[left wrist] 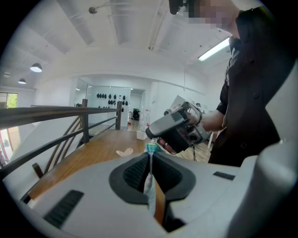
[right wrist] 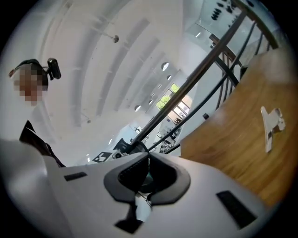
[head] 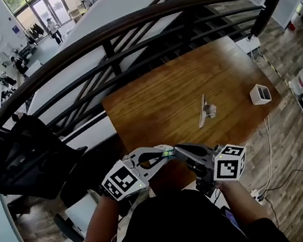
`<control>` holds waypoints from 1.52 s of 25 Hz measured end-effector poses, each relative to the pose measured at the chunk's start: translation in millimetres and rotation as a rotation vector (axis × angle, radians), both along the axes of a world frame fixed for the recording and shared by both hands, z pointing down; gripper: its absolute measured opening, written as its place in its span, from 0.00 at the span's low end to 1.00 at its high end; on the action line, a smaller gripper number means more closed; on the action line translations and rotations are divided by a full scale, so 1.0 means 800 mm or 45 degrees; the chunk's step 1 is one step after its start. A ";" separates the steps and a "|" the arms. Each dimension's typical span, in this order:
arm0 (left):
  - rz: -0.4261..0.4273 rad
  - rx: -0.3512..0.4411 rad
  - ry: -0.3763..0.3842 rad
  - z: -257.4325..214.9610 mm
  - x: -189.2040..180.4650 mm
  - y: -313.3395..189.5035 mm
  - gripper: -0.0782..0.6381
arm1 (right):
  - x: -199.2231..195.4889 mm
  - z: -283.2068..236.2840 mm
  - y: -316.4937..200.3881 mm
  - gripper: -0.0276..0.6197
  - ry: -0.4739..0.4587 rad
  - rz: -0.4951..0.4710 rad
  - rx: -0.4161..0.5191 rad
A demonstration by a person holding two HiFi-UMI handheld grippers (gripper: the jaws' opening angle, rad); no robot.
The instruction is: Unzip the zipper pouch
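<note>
Indoors, wooden table by black railing; left hand-held gripper, right hand-held gripper, both tight on zipper pouch.

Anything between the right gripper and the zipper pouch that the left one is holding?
Nothing visible. The left gripper is shut on the edge of the zipper pouch, and the right gripper meets its teal end directly, fingers closed on it. The white box and the small white item lie farther off on the table.
</note>
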State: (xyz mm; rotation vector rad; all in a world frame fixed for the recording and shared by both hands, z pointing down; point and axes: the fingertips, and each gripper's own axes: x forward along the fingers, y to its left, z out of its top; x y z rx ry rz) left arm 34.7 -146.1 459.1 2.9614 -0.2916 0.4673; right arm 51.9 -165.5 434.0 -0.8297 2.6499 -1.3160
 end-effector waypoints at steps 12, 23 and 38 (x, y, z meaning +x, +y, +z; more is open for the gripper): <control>-0.027 0.041 -0.013 0.000 0.002 -0.009 0.14 | 0.003 0.000 -0.002 0.05 -0.156 0.013 -0.096; -0.036 0.034 -0.024 0.004 -0.002 -0.015 0.14 | -0.001 0.006 0.005 0.11 -0.187 -0.043 -0.131; -0.017 0.076 -0.055 0.004 -0.001 -0.009 0.14 | -0.002 0.018 0.010 0.05 -0.063 -0.056 -0.122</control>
